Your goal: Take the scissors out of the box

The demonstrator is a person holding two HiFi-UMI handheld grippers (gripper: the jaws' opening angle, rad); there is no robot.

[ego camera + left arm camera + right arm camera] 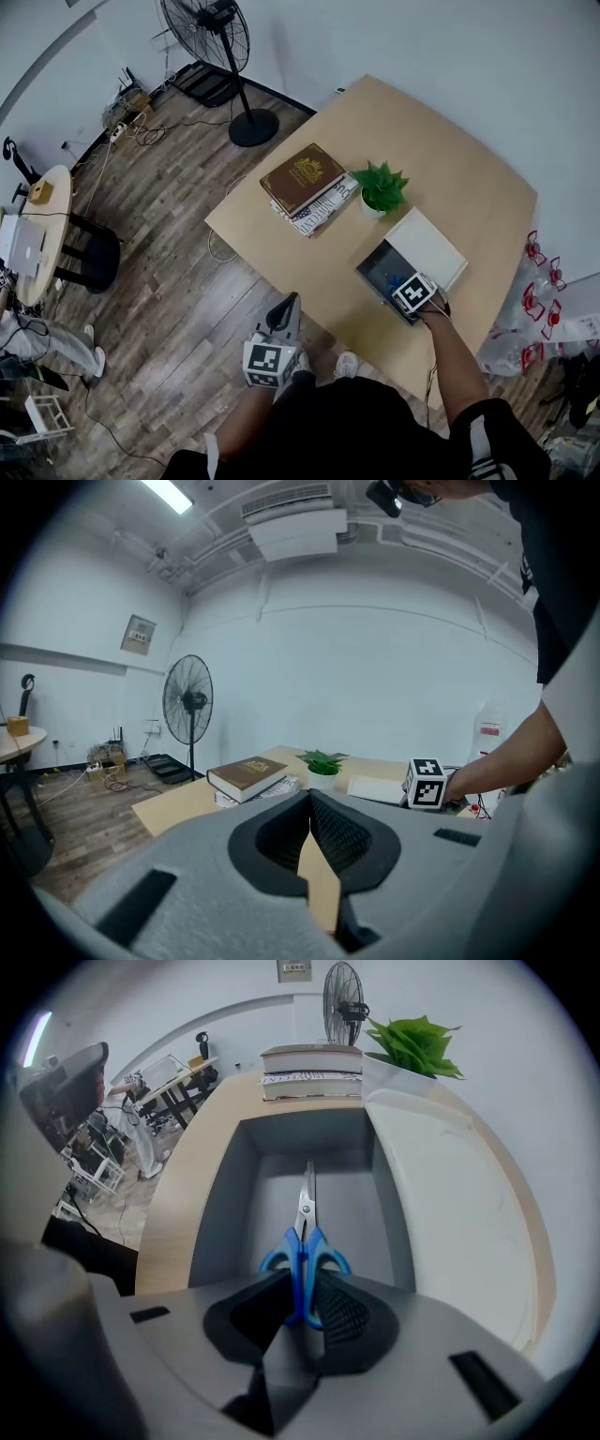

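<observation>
A black pedestal fan (208, 37) stands on dark plank flooring (178, 309) beside a pale wooden table (469, 169); white walls (422, 47) behind.

Scissors (303, 1241), blue handles – blades shut, flat along ctr of open grey box (221, 1206).

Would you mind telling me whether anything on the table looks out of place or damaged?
Nothing stands out: the scissors lie straight in the open box, its white lid sits flat alongside, the plant stands upright, and the books are stacked.
</observation>
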